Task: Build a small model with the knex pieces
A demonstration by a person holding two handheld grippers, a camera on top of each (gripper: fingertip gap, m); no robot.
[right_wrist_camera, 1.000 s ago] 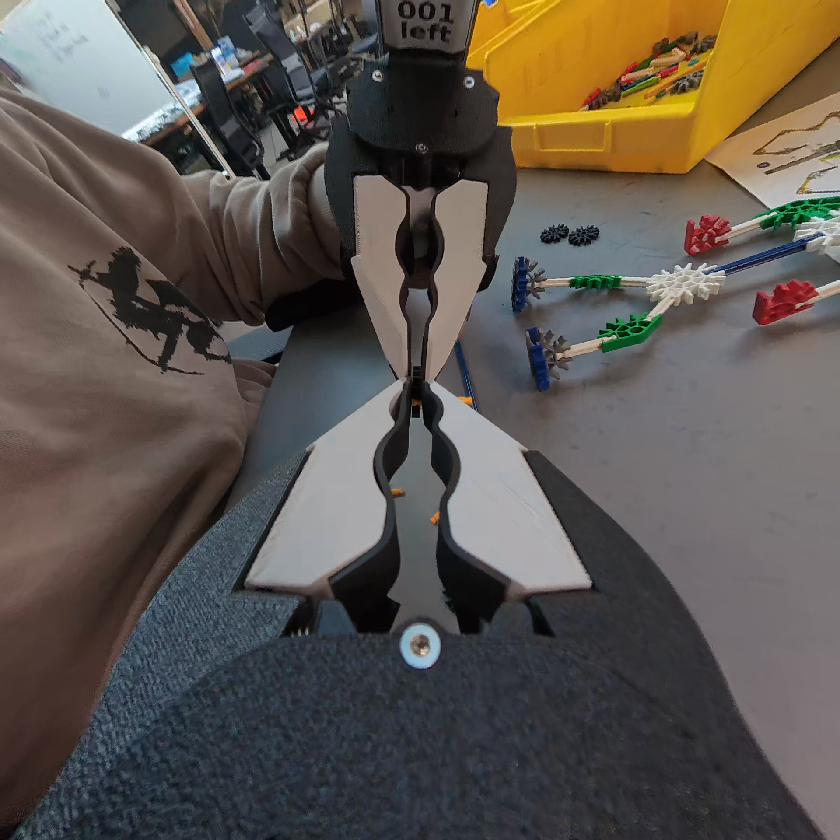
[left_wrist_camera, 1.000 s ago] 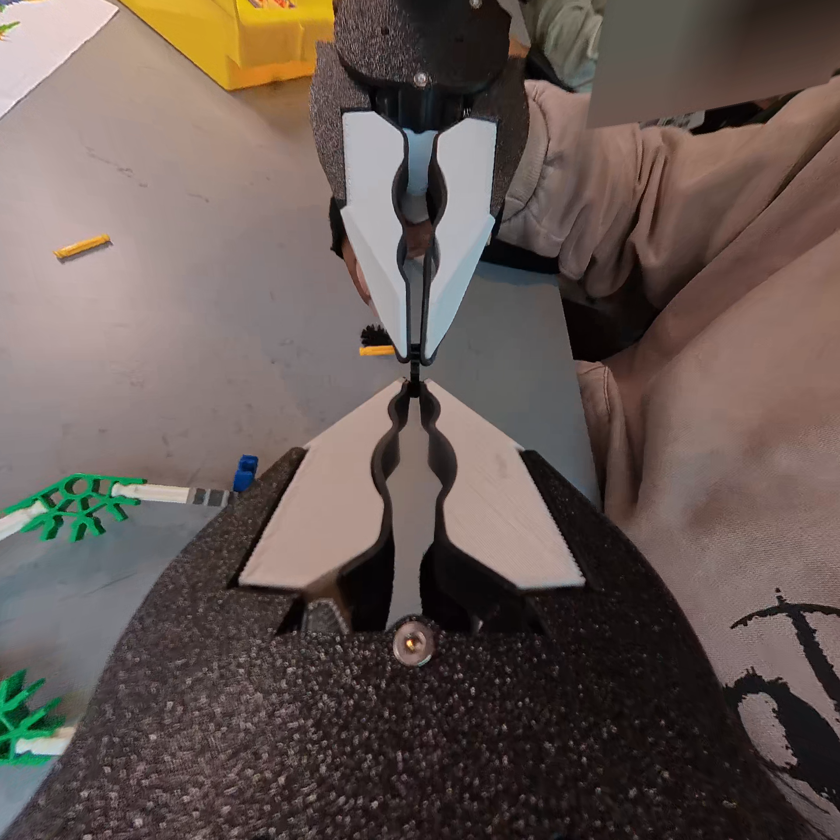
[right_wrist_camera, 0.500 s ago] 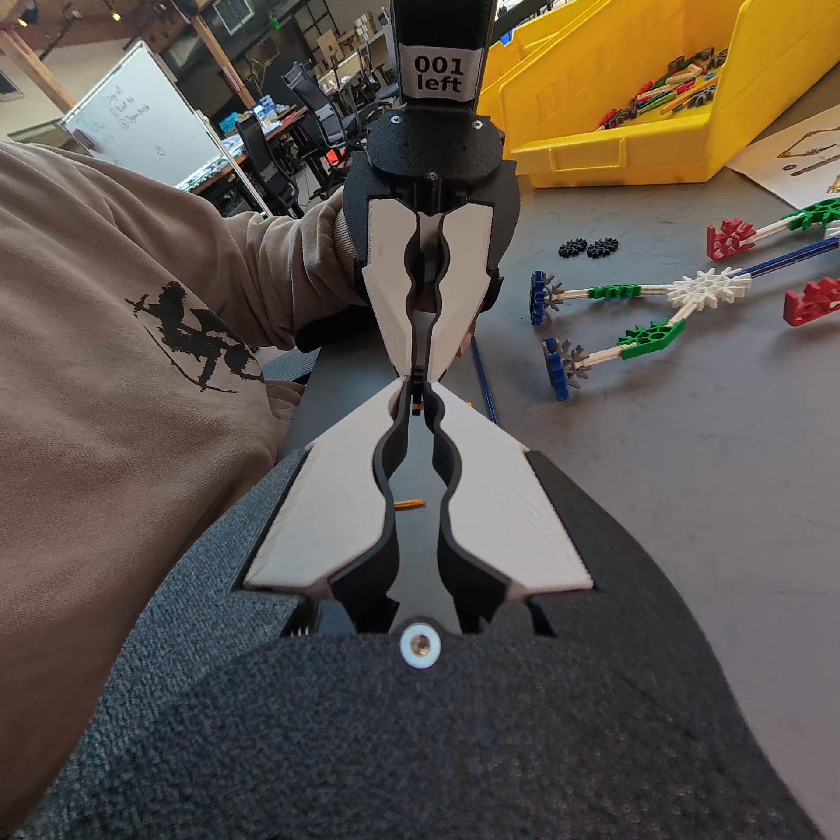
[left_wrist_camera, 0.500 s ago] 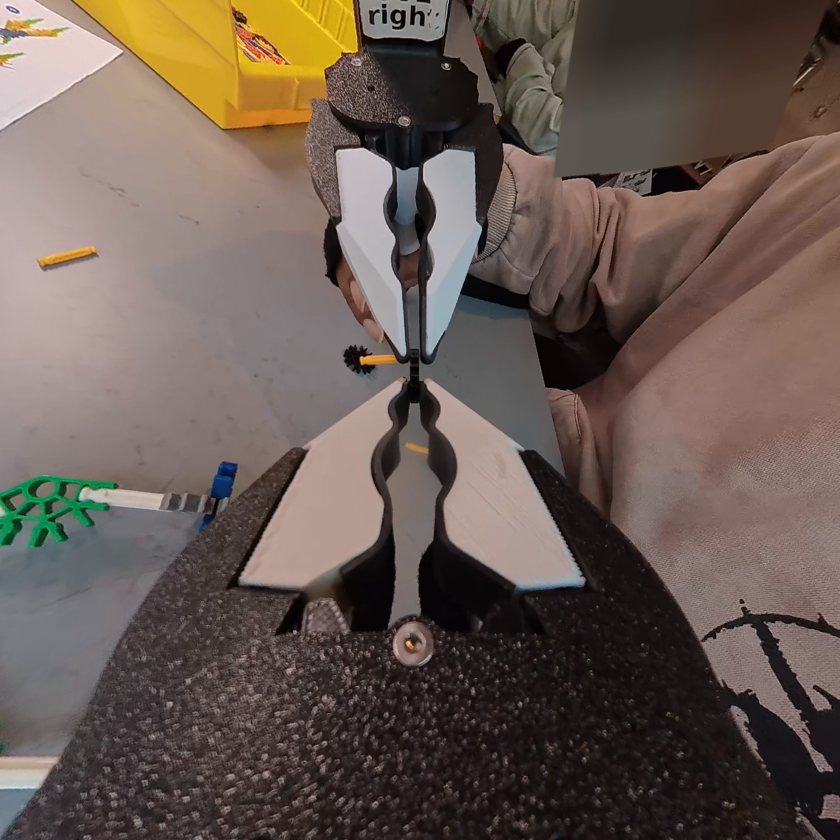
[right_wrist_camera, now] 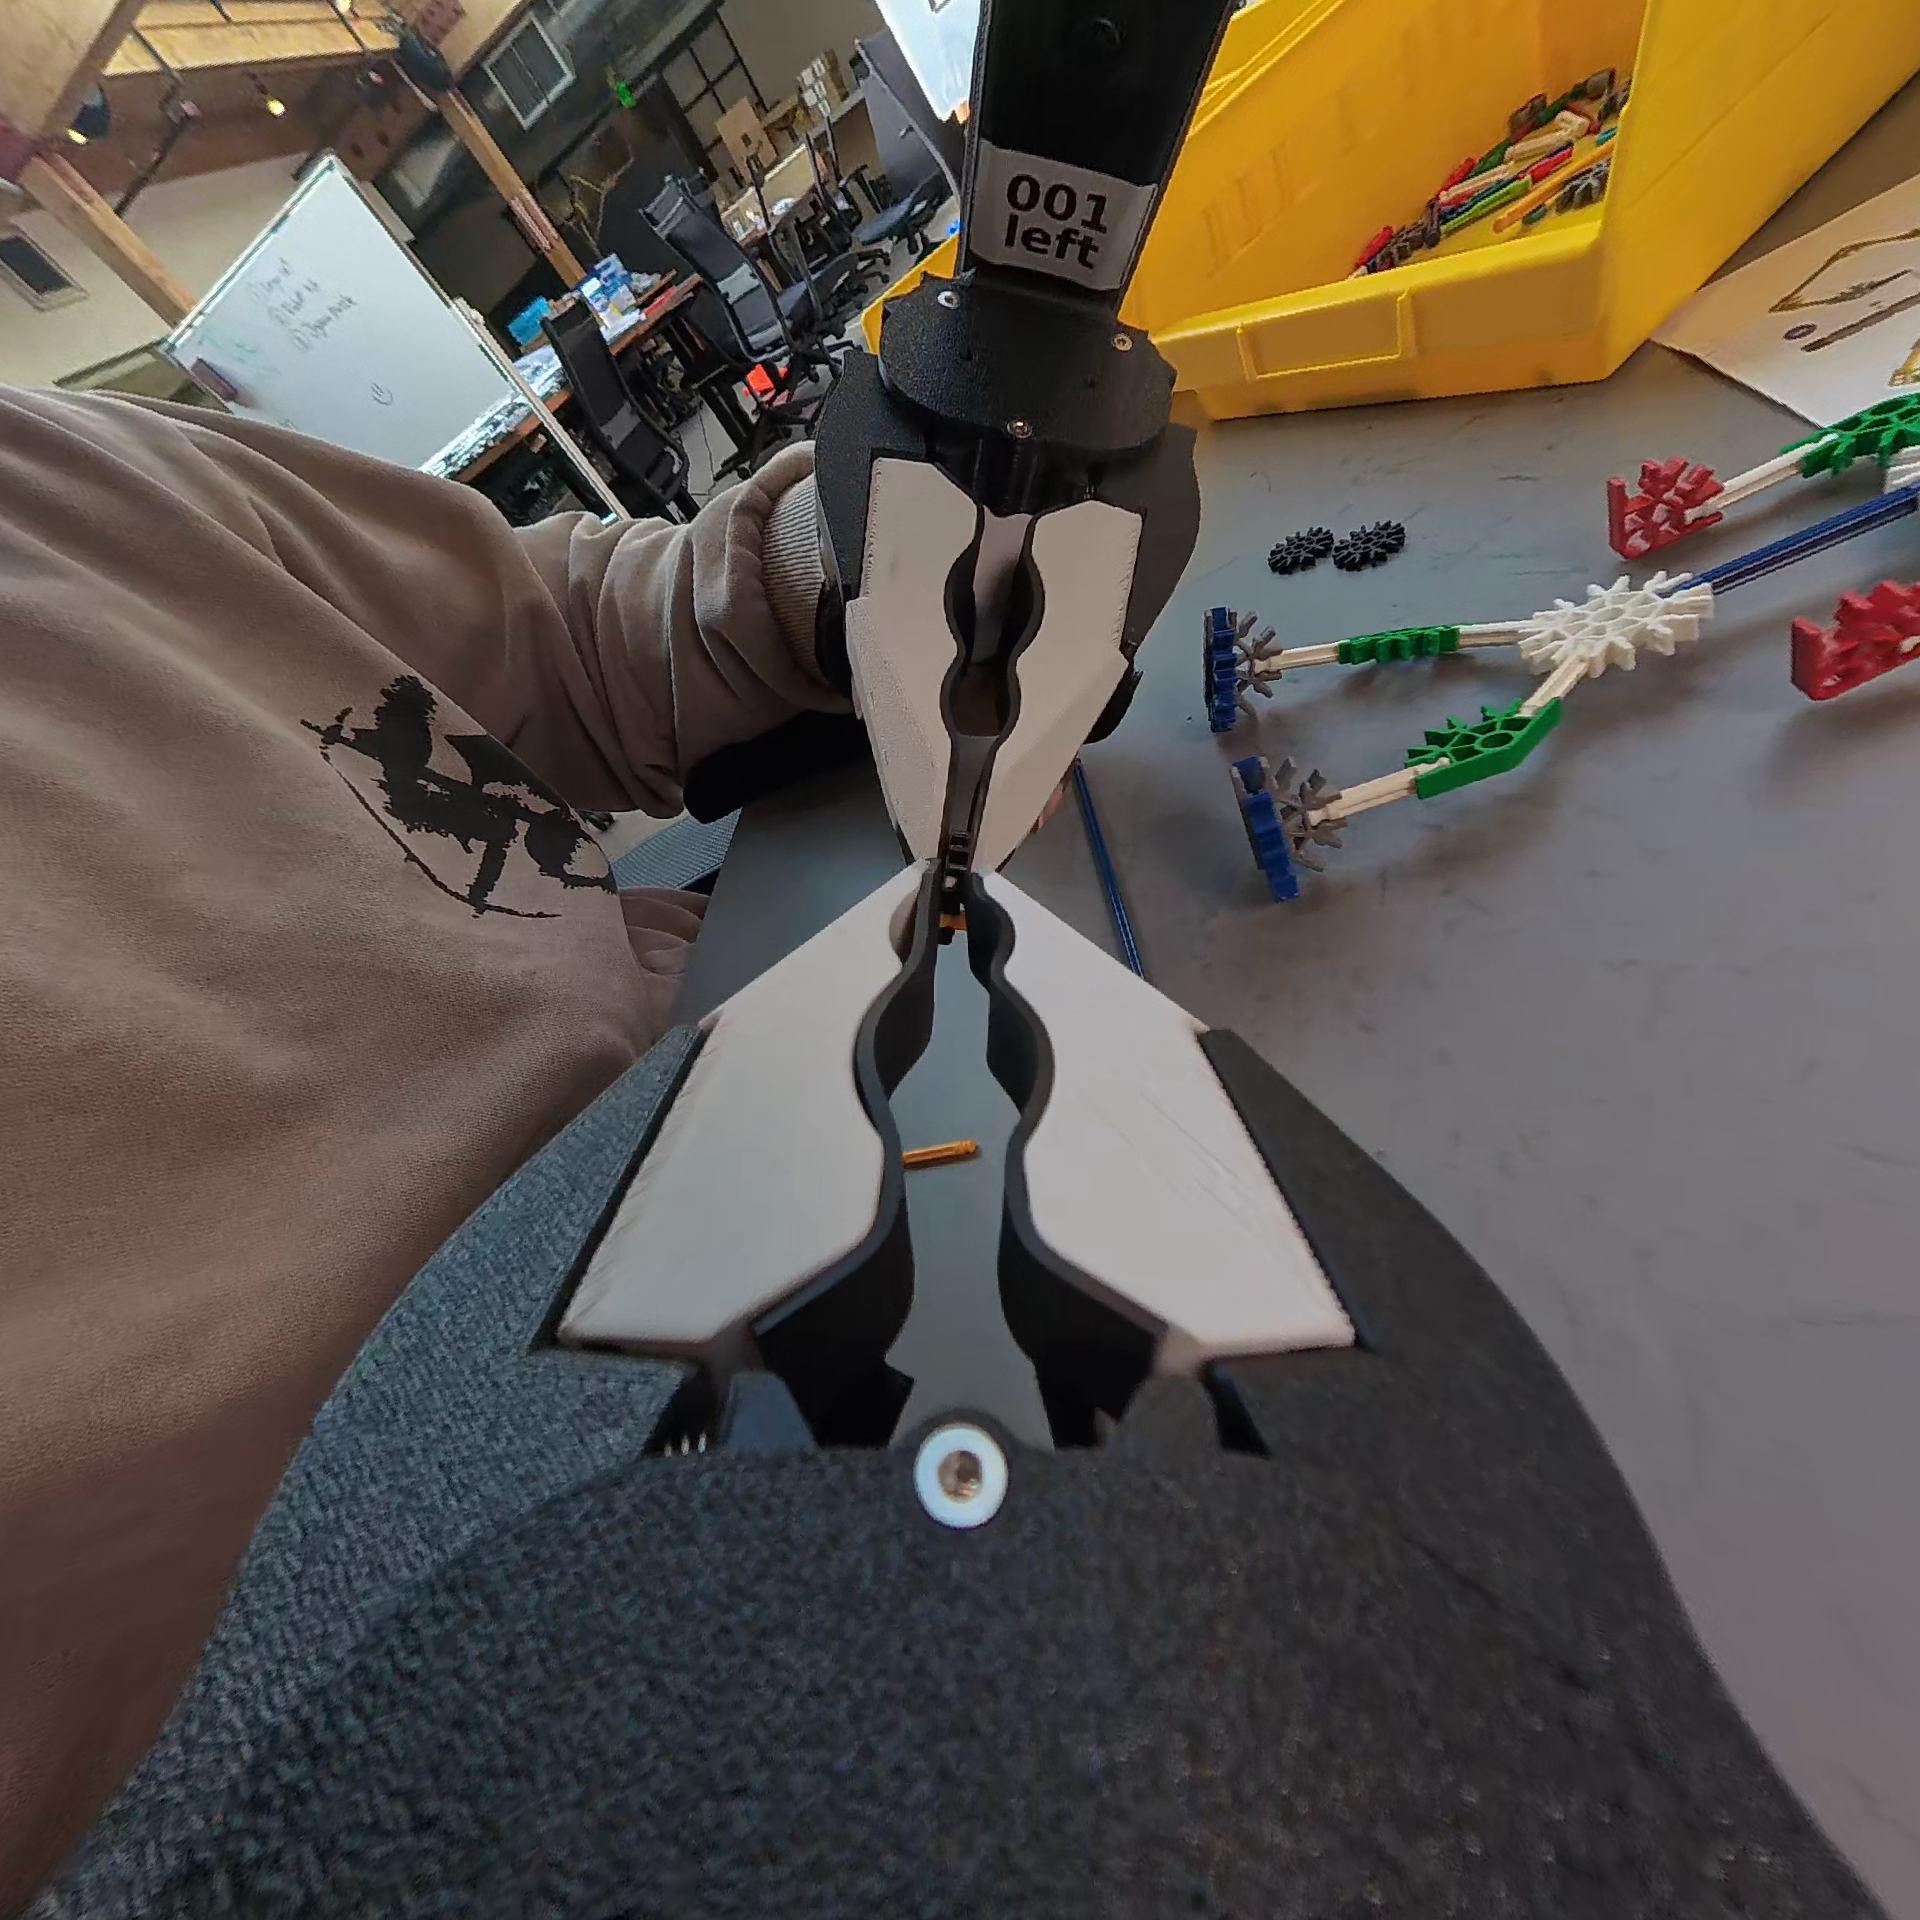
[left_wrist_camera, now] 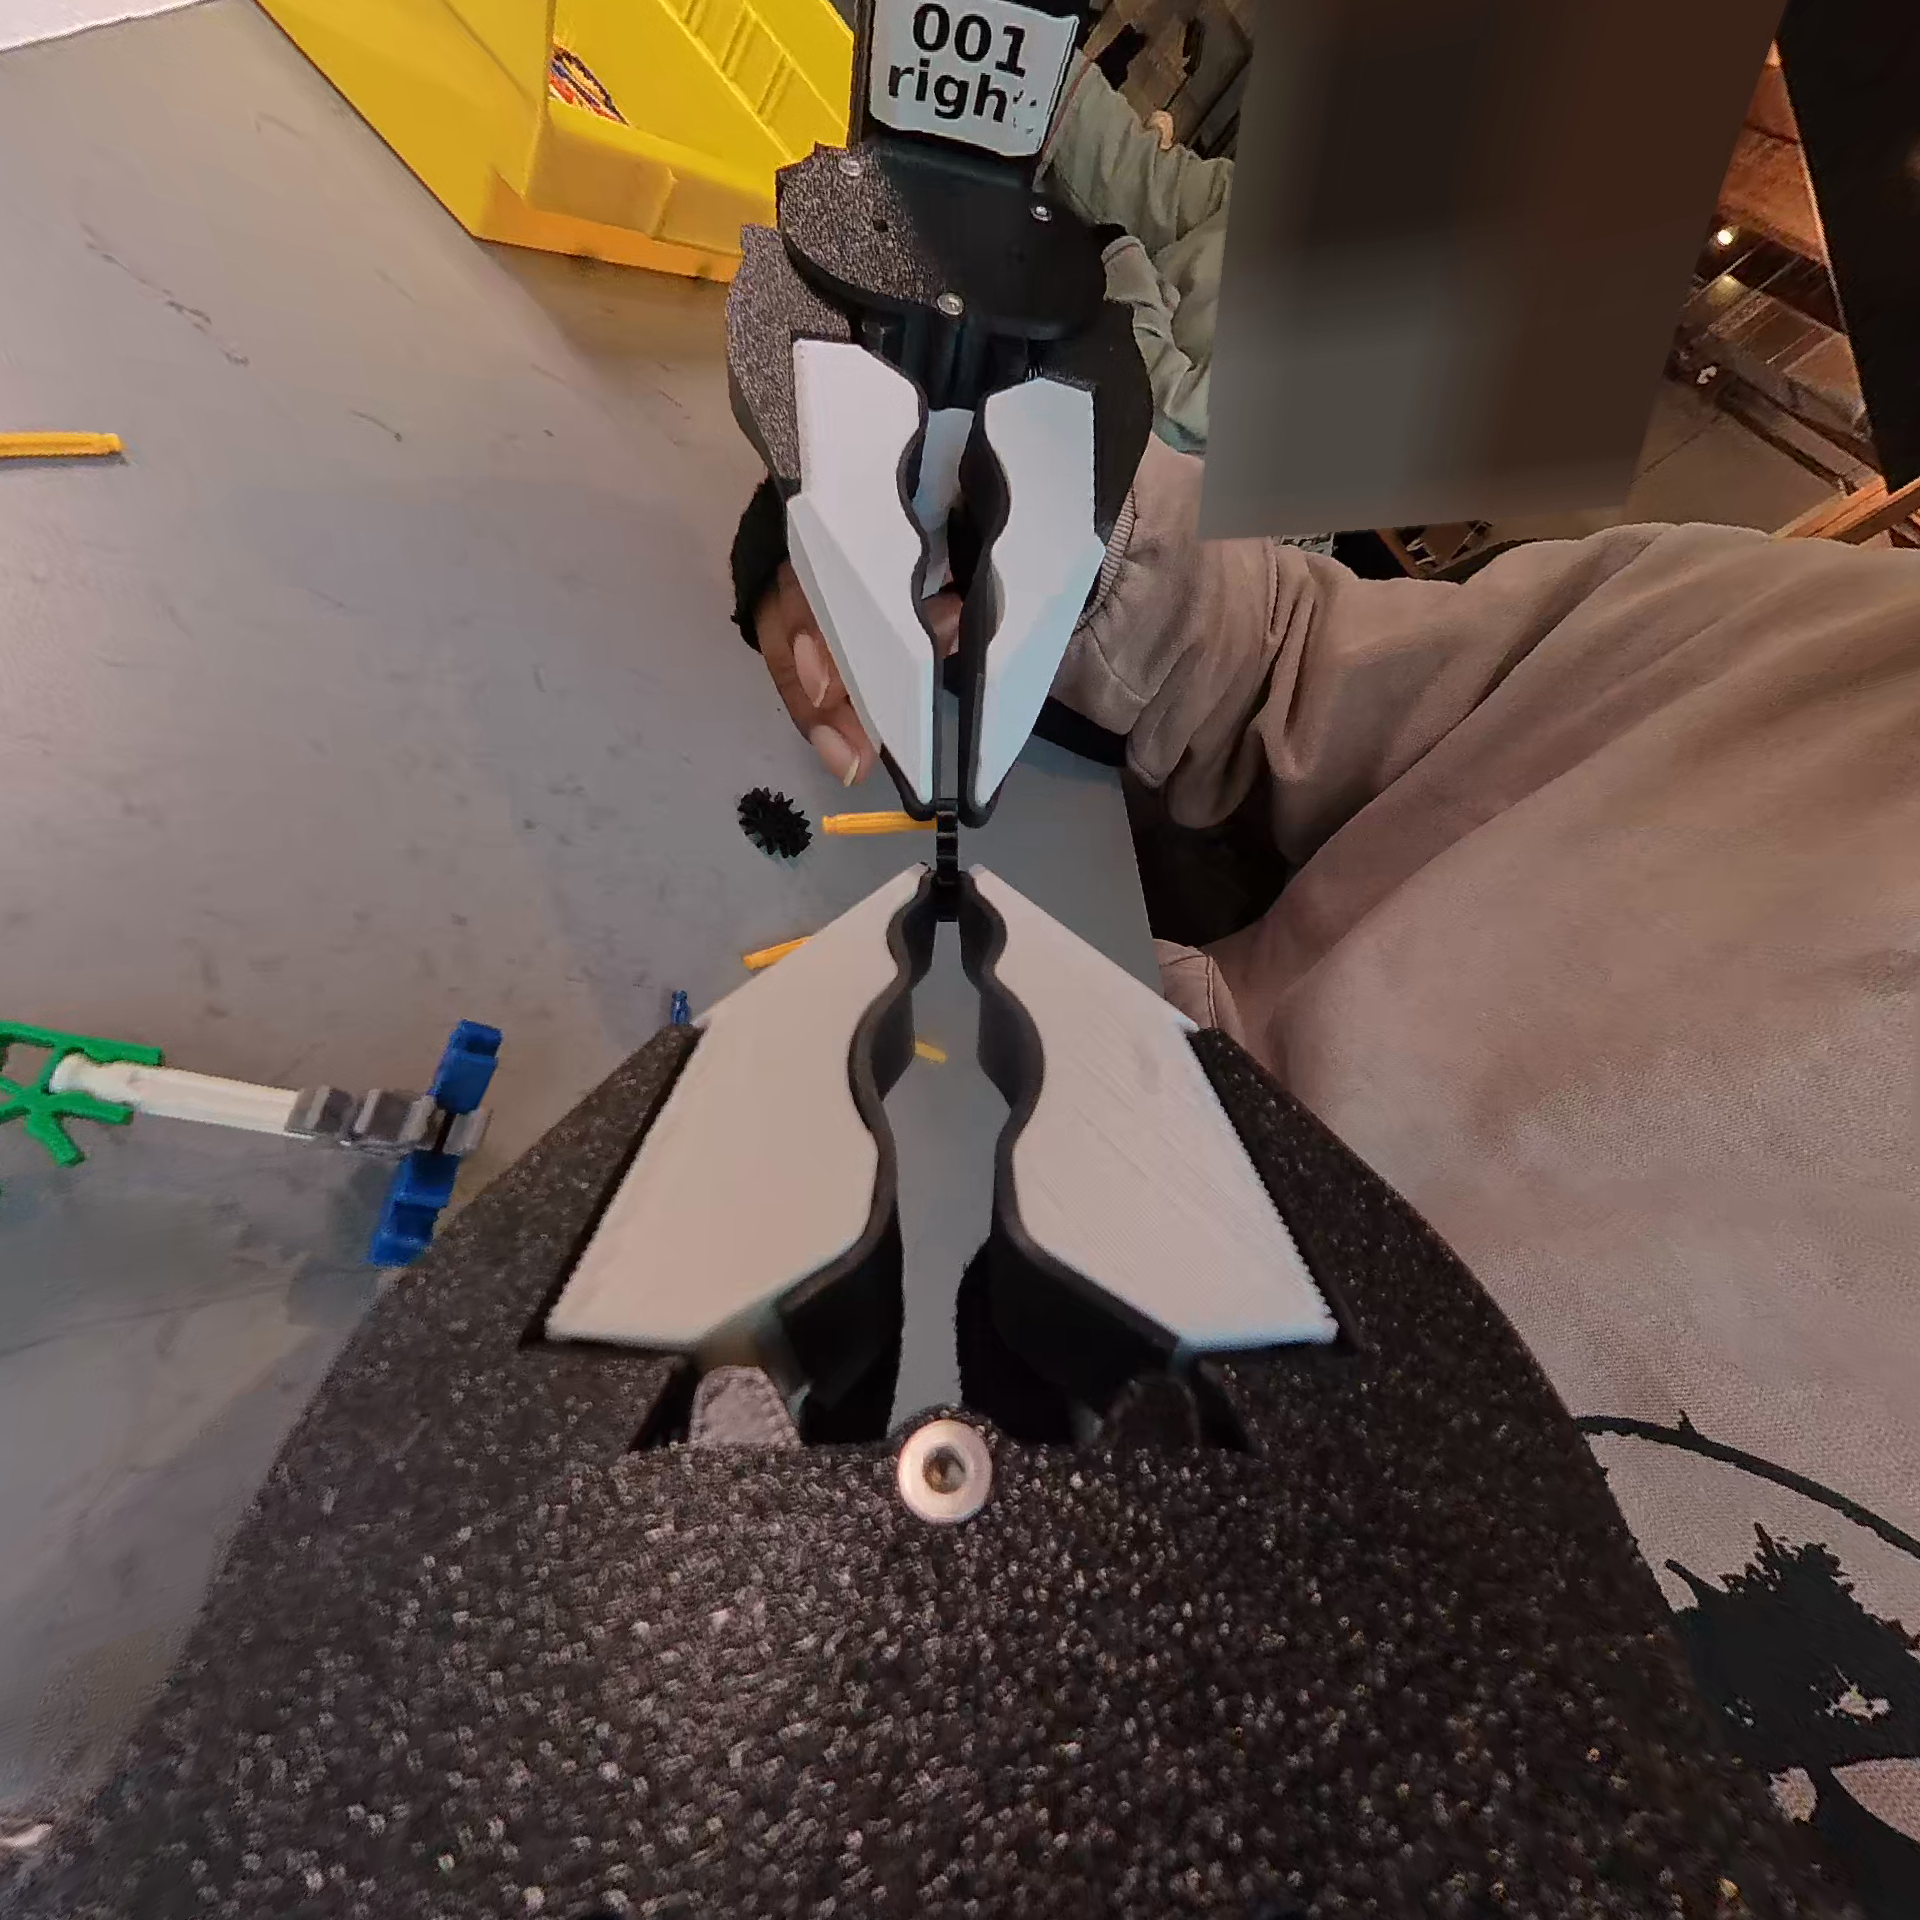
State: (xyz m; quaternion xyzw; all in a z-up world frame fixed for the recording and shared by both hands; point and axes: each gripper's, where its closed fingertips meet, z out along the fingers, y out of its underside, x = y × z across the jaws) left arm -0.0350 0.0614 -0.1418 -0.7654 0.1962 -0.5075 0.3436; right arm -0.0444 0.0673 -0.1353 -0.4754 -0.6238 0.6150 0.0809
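My left gripper [left_wrist_camera: 945, 883] and my right gripper [left_wrist_camera: 948, 810] meet tip to tip above the grey table [left_wrist_camera: 312, 623]. Both are shut on one small black piece [left_wrist_camera: 945, 847] that spans the short gap between their tips. The right wrist view shows the same: my right gripper [right_wrist_camera: 951, 883] faces the left gripper [right_wrist_camera: 961, 836], with the black piece [right_wrist_camera: 956, 854] between them. A black gear [left_wrist_camera: 774, 821] with a yellow rod [left_wrist_camera: 873, 824] beside it lies on the table just under the tips. A hand [left_wrist_camera: 821, 696] shows behind the right gripper.
A yellow bin [right_wrist_camera: 1455, 312] of parts stands at the back. A toy build with a white snowflake hub [right_wrist_camera: 1616, 623], blue wheels [right_wrist_camera: 1262, 831] and red connectors [right_wrist_camera: 1662, 509] lies to the right. Two black gears [right_wrist_camera: 1335, 548], a blue rod [right_wrist_camera: 1107, 873] and a short orange rod [right_wrist_camera: 940, 1153] lie loose. A tan sweatshirt [left_wrist_camera: 1558, 935] fills one side. Only a small space, under 4 cm, lies between the two pairs of fingers. Both grippers' tips are roughly 10 cm from the black gear [left_wrist_camera: 774, 821].
Both grippers stay shut tip to tip on the black piece. Both views have tilted up, so more of each facing gripper's handle and of the room behind shows.
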